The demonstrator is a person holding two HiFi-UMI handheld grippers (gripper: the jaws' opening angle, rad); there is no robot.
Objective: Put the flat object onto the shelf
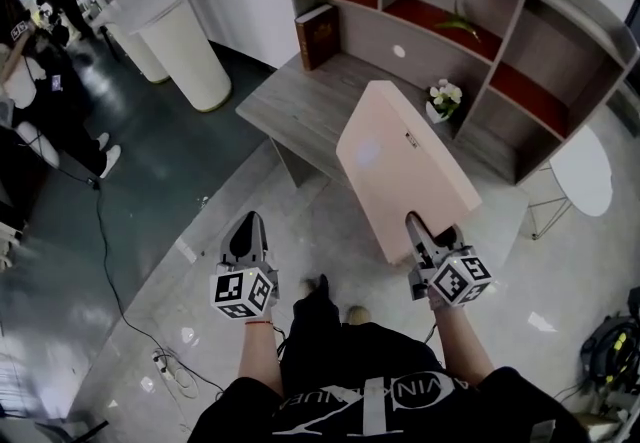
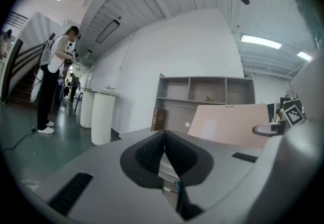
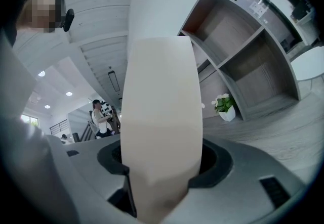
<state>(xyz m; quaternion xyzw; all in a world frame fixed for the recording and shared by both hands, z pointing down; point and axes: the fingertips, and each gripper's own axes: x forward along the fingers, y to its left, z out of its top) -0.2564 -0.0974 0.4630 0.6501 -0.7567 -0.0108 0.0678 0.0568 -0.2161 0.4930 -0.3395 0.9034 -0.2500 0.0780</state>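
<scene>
Right hand-held gripper (image 1: 430, 231) at board (image 1: 400, 161) edge; shelf (image 1: 524, 3) beyond

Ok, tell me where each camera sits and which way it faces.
Head view: on the person's head, facing steeply down onto the pale pink flat board, with the grey wooden shelf unit beyond; shows forearms, left gripper, right gripper.
Left gripper view: rides the left gripper, facing along its shut, empty jaws toward the shelf unit and board.
Right gripper view: rides the right gripper, facing along jaws clamped on the board toward the white pot of flowers.
Shared: all three show board and shelf unit.
</scene>
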